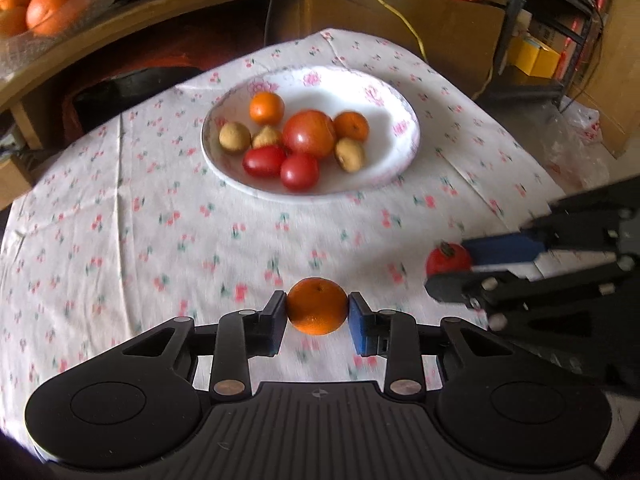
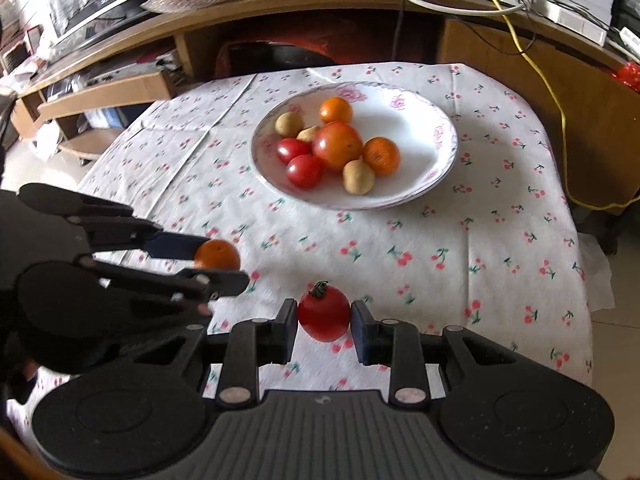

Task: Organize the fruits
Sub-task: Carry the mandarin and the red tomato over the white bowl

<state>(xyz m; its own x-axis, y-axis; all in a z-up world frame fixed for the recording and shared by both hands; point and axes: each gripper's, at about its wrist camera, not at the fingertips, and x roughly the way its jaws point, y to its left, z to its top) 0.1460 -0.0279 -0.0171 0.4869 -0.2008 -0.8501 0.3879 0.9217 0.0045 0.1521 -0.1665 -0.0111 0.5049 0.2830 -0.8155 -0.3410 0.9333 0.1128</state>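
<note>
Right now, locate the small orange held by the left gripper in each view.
Left wrist: small orange bottom centre, clamped by the left gripper.
Right wrist: small orange at mid-left, between that gripper's fingers.
Shared landmark: the floral plate of fruit beyond it.

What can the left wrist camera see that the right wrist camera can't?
Only the left wrist view shows a yellow box on shelves at the far right.

Only the right wrist view shows a cardboard box on the low shelf at the left, and the green stem on the tomato.

Both show the plate of fruit on the cherry tablecloth, the left hand-held gripper closed on a small orange, and the right hand-held gripper closed on the tomato.
</note>
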